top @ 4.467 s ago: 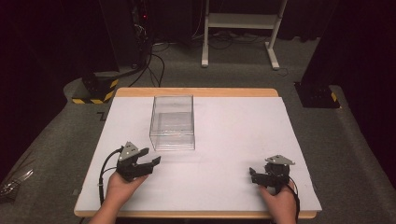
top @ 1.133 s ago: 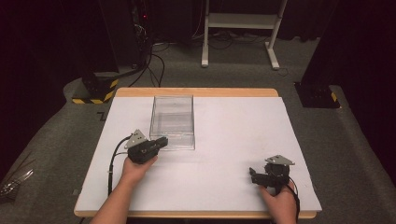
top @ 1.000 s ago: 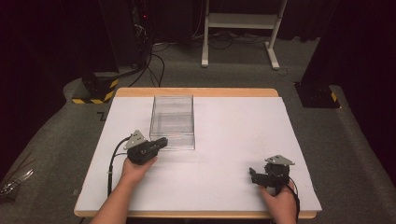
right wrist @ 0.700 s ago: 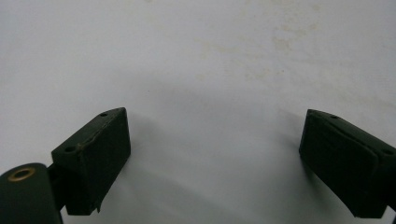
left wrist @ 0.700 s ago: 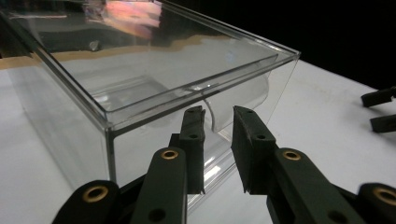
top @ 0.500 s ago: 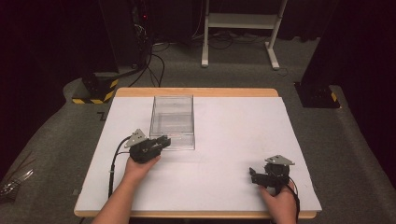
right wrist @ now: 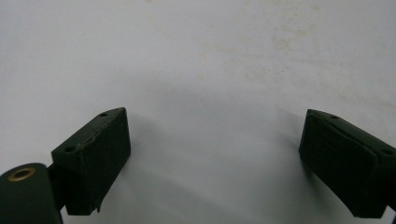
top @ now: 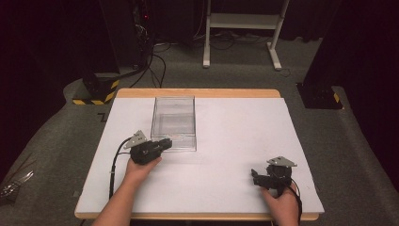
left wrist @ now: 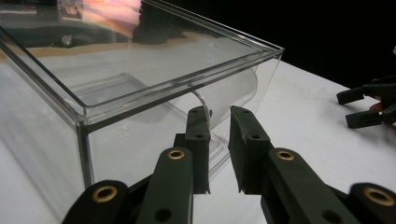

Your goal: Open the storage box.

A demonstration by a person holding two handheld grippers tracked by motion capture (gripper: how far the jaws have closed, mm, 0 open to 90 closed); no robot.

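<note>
Clear box (top: 173, 123), rectangular, open-topped, transparent walls

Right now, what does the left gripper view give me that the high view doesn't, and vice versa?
Left gripper view: left gripper jaws close up, a narrow gap between them, just been closing. The curved clear edge of the box front sits at that gap; pinched or not, I can't tell.
High view: the whole table, with the floor and a white stand beyond it.
Both: box, left gripper at its near end, right gripper off to the side, apart from the box.
</note>
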